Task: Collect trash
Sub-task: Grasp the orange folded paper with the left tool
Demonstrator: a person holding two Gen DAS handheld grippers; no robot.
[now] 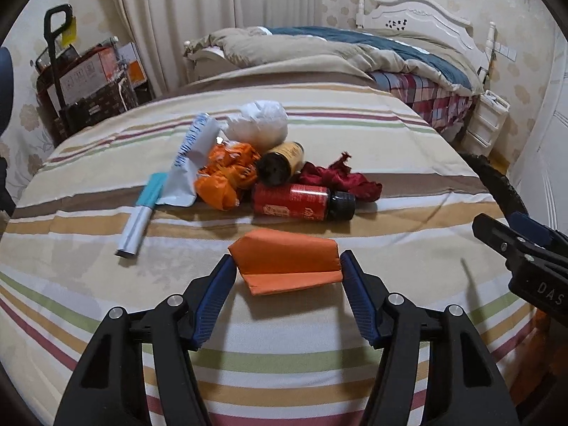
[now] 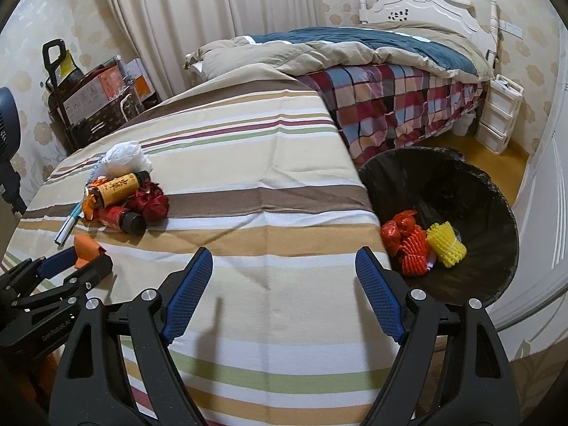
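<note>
While right claw (image 2: 284,273) gapes empty, left claw (image 1: 288,266) pinches orange paper (image 1: 287,264).

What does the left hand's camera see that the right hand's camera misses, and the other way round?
Only the left wrist view shows the blue-printed white wrapper clearly, and the left gripper shut on the orange folded paper.

Only the right wrist view shows inside the black bin: red, orange and yellow trash.

Both show the striped bedspread, the red bottle and the trash pile.
</note>
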